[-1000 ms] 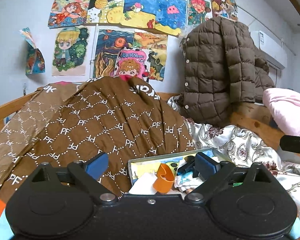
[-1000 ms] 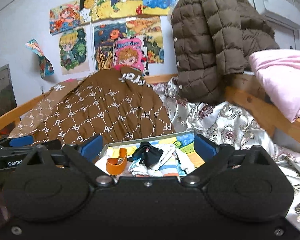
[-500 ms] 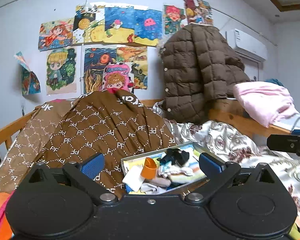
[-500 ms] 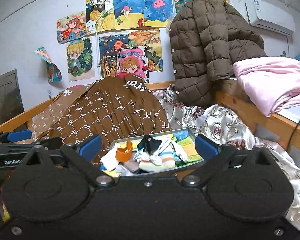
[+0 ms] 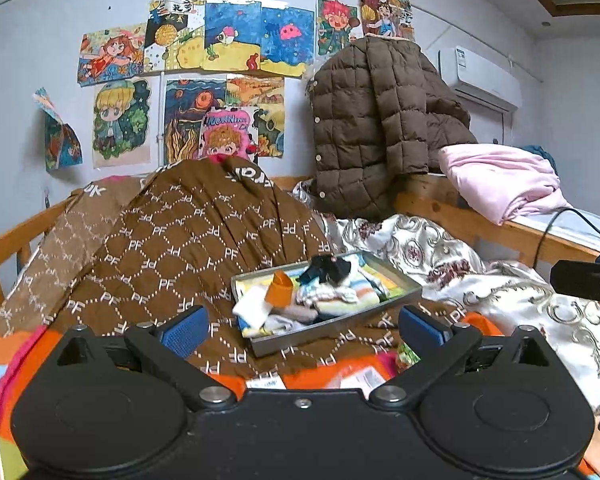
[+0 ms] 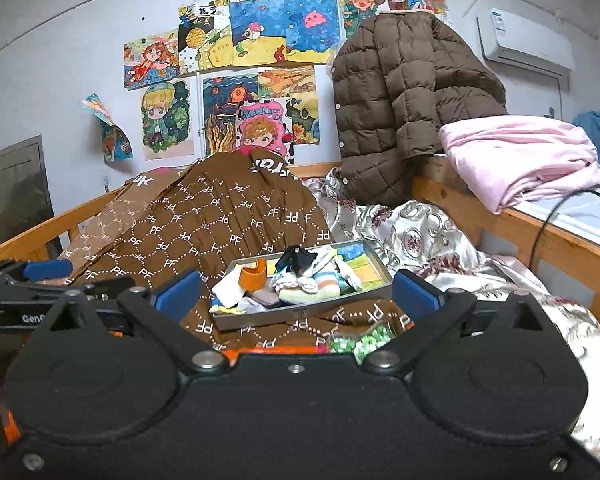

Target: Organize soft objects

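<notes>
Both wrist cameras sit low above the bed, side by side, looking forward toward the wall of drawings (image 5: 204, 76). Each sees the tray (image 5: 340, 328) of soft things close ahead, the brown quilt (image 6: 220, 224) and the hanging jacket (image 6: 404, 112); the right view catches the left gripper (image 6: 48, 280) at its left edge.

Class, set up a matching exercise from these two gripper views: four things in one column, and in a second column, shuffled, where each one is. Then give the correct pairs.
Things:
1. socks
2. tray
3. puffer jacket
4. pink blanket

Places:
A. hanging above the far end of the bed
B. piled in the tray
C. folded on the wooden ledge at right
D. resting on the brown quilt

Pairs: 1-B, 2-D, 3-A, 4-C
</notes>
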Demonstrator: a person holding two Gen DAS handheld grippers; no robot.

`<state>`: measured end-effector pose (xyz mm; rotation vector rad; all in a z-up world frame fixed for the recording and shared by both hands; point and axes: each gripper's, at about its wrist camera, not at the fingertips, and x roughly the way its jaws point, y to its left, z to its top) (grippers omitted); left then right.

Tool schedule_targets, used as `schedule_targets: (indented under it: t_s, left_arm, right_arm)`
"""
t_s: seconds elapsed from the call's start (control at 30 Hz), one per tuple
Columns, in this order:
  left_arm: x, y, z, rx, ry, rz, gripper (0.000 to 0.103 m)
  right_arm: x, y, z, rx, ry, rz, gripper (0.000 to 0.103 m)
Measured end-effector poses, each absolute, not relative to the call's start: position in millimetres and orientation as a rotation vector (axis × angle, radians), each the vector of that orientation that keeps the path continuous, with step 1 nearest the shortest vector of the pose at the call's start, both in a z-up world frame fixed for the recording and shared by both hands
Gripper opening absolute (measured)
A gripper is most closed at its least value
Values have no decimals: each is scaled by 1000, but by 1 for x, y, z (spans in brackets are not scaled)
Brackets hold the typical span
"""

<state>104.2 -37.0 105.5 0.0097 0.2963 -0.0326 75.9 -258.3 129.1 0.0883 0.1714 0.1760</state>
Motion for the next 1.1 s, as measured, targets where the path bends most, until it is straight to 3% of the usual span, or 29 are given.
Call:
schedule_targets:
  t_s: [0.73,1.1]
  left_arm:
    - [68,-31,33,-9,422,3,101]
    - [66,-36,21,17,453,4,101]
  right_arm:
    - [6,-263,22,158,272,105,102]
    - [15,-243,6,134,271,113,102]
